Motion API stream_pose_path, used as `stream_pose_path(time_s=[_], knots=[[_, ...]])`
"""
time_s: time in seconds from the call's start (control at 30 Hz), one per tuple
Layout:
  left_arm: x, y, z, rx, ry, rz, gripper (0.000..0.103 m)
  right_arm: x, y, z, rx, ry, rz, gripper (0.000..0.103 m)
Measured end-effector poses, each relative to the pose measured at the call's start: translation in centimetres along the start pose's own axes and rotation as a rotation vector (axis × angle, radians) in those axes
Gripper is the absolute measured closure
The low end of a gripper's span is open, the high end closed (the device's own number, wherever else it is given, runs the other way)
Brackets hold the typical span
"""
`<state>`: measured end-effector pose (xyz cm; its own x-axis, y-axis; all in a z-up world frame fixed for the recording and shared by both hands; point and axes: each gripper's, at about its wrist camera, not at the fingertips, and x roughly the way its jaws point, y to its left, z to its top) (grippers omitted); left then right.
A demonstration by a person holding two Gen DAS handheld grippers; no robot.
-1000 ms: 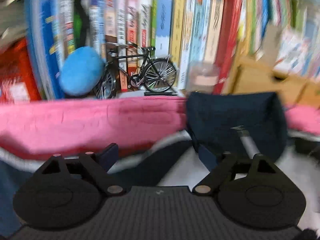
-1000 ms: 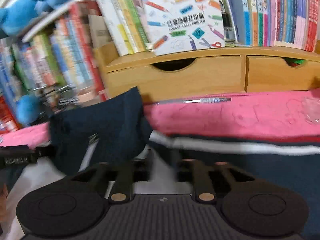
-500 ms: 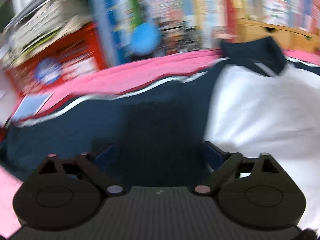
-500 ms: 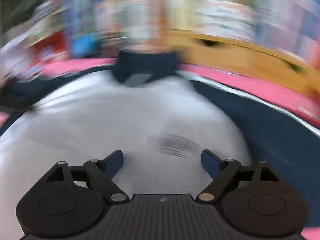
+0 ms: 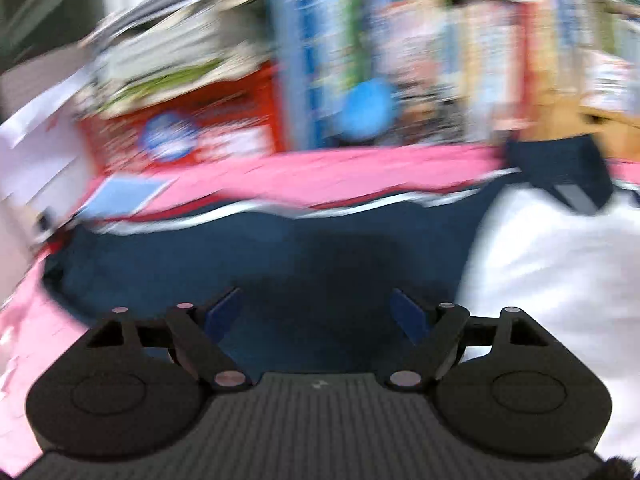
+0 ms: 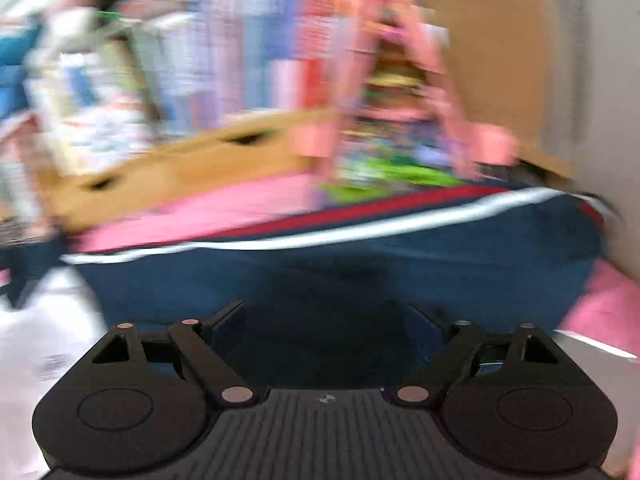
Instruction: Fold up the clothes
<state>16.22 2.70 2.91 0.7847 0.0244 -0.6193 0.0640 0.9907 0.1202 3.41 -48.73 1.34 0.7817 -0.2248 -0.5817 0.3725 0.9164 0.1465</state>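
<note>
- The pink table cover [image 5: 304,176] fills my working surface, and the jacket [image 5: 552,264] lies spread flat on it, back side up as far as I can judge: white body in the middle, navy collar [image 5: 560,168] at the far edge toward the blurred bookshelf [image 5: 440,52].
- In the left wrist view the jacket's left sleeve [image 5: 248,248] is a long navy band with a white stripe along its far edge. Its long axis runs across my view, from the white body on the right out to a cuff end at the far left.
- In the right wrist view the right sleeve [image 6: 360,272] mirrors it: navy, a white and a red stripe on the far edge, running from the white body at lower left out to the right.
- My left gripper [image 5: 318,312] hangs over its sleeve's middle, blue pads apart. The jaws have just been closing a little, yet they stand wide with nothing pinched between them.
- My right gripper [image 6: 322,322] sits likewise over its own sleeve; its jaws have just been opening and stand spread and empty.
- My reading: each hand is nearest its own sleeve, and the sleeves lie crosswise under the fingers, so a fold inward toward the white body looks like the next call.
</note>
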Motion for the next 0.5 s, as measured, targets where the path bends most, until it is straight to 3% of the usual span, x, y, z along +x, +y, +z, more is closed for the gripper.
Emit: stream_pose_path(time_s=[0.07, 0.17, 0.23, 0.3, 0.37, 0.43, 0.5], knots=[[-0.5, -3.6, 0.0, 0.061, -0.009, -0.092, 0.02, -0.2, 3.3, -0.3, -0.074, 0.011, 0.111, 0.016], [-0.6, -8.6, -1.1, 0.201, 0.003, -0.156, 0.019, -0.2, 8.7, -1.4, -0.205, 0.076, 0.269, 0.017], [-0.7, -10.7, -2.4, 0.269, -0.009, -0.169, 0.018, 0.2, 11.0, -2.6, -0.295, 0.097, 0.29, 0.016], [-0.7, -11.8, -3.9, 0.314, -0.038, -0.16, 0.012, 0.7, 11.5, -3.3, -0.372, 0.101, 0.237, 0.016], [-0.7, -11.2, -4.4, 0.291, -0.06, -0.169, 0.009, 2.0, 9.0, -3.0, -0.314, 0.144, 0.162, 0.011], [-0.4, -10.4, -4.6, 0.243, -0.062, -0.187, 0.003, 2.2, 4.8, -2.0, -0.16, 0.153, 0.112, 0.007], [0.1, -9.8, -4.4, 0.196, -0.043, -0.204, 0.0, 1.5, 0.2, -0.8, 0.019, 0.122, 0.08, 0.013]])
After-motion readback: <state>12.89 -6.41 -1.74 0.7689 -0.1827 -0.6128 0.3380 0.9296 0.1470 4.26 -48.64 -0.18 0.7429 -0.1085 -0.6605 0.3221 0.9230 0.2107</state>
